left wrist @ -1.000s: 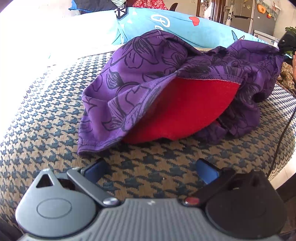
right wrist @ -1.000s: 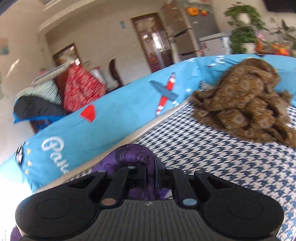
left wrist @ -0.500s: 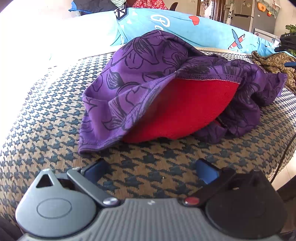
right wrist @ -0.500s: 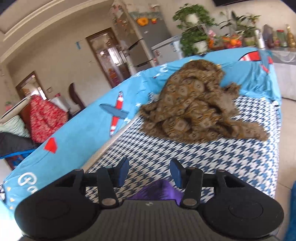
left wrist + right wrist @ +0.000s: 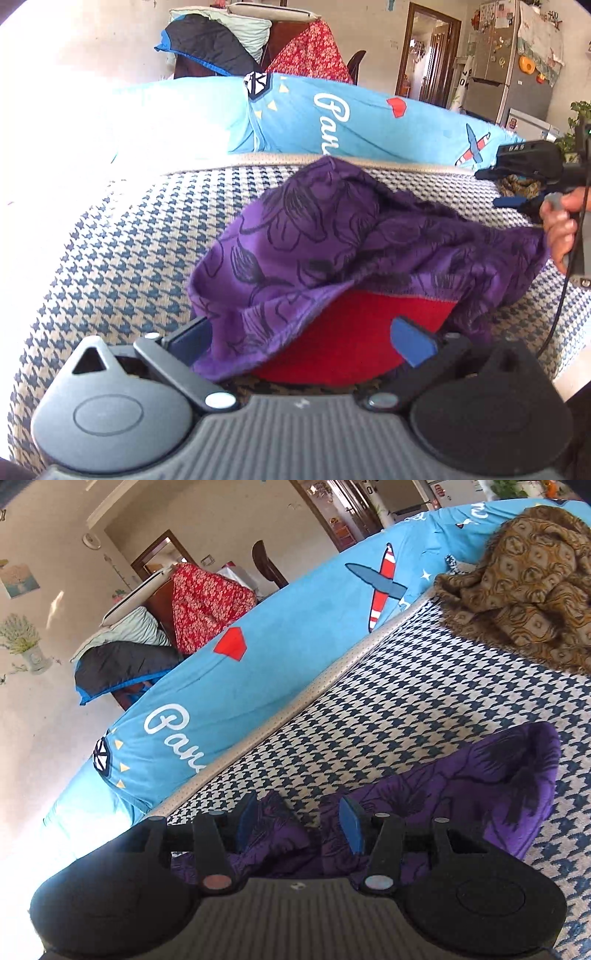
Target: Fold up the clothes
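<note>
Purple floral garment [image 5: 354, 243]: crumpled, long axis left to right. Left claw [image 5: 299, 332] apart, straddling near hem; right claw [image 5: 297, 825] apart, above far end.

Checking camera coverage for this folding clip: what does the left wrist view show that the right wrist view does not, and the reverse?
Only the left wrist view shows the red lining under the purple garment, the open left gripper at its near edge, and the hand holding the right gripper.

Only the right wrist view shows the brown patterned cloth in full and the right gripper, open over purple folds.

Both show the purple garment, the houndstooth cover and the blue cushion.
</note>
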`<state>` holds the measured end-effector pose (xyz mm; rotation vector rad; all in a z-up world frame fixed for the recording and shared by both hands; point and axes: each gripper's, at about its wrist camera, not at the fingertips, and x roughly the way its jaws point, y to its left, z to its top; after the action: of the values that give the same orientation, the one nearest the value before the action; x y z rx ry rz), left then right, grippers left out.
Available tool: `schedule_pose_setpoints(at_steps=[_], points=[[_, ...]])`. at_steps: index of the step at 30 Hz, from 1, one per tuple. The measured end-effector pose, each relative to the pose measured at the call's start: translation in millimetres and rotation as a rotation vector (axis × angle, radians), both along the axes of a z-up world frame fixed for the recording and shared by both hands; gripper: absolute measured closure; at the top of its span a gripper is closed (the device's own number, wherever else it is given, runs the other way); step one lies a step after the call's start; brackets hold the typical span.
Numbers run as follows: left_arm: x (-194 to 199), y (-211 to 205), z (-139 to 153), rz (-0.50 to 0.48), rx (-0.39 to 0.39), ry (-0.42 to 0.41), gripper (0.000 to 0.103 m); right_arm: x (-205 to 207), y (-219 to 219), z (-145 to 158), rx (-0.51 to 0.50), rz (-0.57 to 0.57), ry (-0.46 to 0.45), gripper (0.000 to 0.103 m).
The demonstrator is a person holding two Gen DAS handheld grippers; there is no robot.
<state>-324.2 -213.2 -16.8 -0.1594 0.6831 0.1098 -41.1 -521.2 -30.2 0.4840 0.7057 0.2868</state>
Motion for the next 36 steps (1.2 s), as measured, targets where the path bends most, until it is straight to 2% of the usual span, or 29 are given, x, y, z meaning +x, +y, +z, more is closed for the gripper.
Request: schedule_pose_setpoints(at_steps=[3,6,11,14,16,20,27,29,31,33,36], points=[[13.1,7.9,7.1,-0.022,-0.007,-0.007,0.000,7.3,11.9,-5.0,0.000,0.026,0.019,0.054],[31.2,16.1,0.9,-0.018,0.003,0.020,0.000,14.6,23.8,-11.8,-0.010,0.044,0.044,0.050],[52.1,24.4,-30.9,0.015,0.045,0.121,0.000,24.8,37.4,-23.5,-0.024,0.045,0.085,0.043],[57.9,24.6,-52.1,0.059,0.036,0.203,0.000,31.7,42.3,-28.8,-0.022,0.036,0.098,0.035],[59.8,25.1,-63.1,0.077,0.013,0.239,0.000,36.3,45.3,-31.9,-0.022,0.034,0.105,0.034],[60.5,20.7,-62.5,0.061,0.044,0.235,0.000,46.6,52.0,-40.2,-0.026,0.036,0.129,0.033],[64.6,28.4,-59.6,0.078,-0.019,0.231,0.000,61.2,69.2,-60.9,-0.102,0.043,0.167,0.030],[65.5,28.7,-58.0,0.080,-0.028,0.225,0.000,59.6,78.6,-62.3,-0.158,0.060,0.147,0.030],[65.8,28.9,-56.0,0.081,-0.035,0.217,0.000,56.6,89.5,-62.4,-0.228,0.080,0.120,0.042],[66.1,28.7,-52.1,0.084,-0.039,0.204,0.000,54.9,95.8,-63.6,-0.247,0.121,0.112,0.073],[63.5,28.9,-45.8,0.097,-0.030,0.173,0.000,49.9,98.7,-58.6,-0.241,0.139,0.091,0.086]])
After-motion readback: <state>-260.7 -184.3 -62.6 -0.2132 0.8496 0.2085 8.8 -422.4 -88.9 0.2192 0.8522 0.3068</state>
